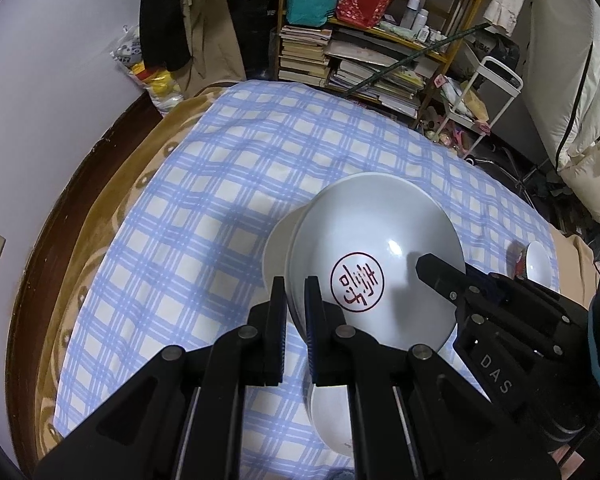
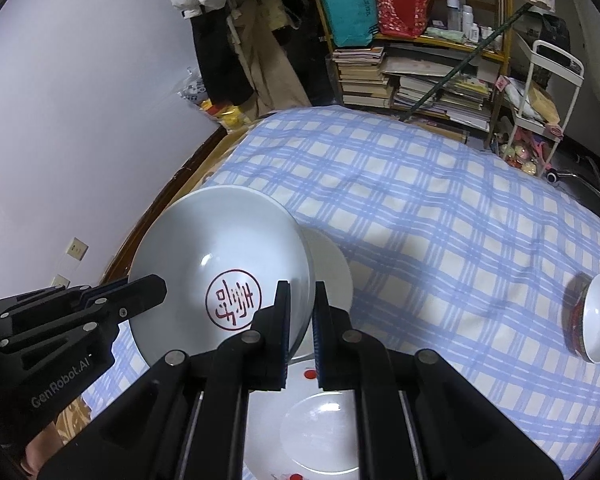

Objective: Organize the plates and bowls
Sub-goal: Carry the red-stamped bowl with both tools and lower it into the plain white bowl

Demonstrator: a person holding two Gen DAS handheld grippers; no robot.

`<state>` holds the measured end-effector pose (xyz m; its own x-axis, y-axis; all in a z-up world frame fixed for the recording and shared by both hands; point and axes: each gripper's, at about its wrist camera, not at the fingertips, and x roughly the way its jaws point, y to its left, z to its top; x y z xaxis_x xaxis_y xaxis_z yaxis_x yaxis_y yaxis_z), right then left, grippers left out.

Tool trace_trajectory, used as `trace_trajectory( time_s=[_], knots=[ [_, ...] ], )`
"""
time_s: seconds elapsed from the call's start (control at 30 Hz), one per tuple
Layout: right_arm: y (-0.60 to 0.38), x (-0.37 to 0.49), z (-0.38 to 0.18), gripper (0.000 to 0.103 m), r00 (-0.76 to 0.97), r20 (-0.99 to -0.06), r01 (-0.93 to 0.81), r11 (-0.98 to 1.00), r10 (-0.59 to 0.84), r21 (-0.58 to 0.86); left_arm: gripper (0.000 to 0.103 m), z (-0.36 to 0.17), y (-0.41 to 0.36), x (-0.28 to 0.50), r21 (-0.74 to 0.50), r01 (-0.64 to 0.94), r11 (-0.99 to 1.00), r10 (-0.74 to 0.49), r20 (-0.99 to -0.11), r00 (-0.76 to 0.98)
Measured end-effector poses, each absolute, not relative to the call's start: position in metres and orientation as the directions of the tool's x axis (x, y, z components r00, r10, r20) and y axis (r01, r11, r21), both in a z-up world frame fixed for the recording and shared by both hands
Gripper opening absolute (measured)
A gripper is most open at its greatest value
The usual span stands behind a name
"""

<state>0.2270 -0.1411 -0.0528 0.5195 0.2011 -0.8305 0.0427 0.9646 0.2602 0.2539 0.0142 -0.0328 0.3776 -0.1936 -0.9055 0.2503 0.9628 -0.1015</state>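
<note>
Blue-checked cloth [image 2: 440, 208] on perhaps a bed, cluttered bookshelf [image 2: 416, 64] behind.

You get dim, cool indoor light from overhead. It leaves a small glare spot on the white bowl [image 1: 376, 264] and soft shadows across the checked bedcover [image 2: 440, 216]. Both fisheye views bend the wall [image 1: 52, 92] and shelf [image 2: 416, 40] at the edges, with black corners. Focus stays sharp, slightly grainy.

- White bowl [image 1: 374, 264], red circular emblem inside.
- Blue-and-cream checked cloth [image 2: 440, 208] on the bed.
- Small bowl [image 2: 592, 318]: white inside, dark red-banded outside.
- White plate [image 2: 320, 432], red spots.
</note>
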Motion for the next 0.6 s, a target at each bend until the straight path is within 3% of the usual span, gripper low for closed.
trace_trajectory(
  time_s=[0.33, 0.6],
  knots=[
    [-0.128, 0.233, -0.07, 0.011, 0.497, -0.841, 0.024, 0.965, 0.214, 0.26, 0.008, -0.045, 0.027, 0.256, -0.13, 0.229, 0.965, -0.211, -0.903, 0.376],
    [-0.134, 0.237, -0.086, 0.011, 0.497, -0.84, 0.005, 0.968, 0.217, 0.253, 0.008, -0.074, 0.015, 0.255, -0.087, 0.224, 0.971, -0.171, -0.904, 0.391]
  ],
)
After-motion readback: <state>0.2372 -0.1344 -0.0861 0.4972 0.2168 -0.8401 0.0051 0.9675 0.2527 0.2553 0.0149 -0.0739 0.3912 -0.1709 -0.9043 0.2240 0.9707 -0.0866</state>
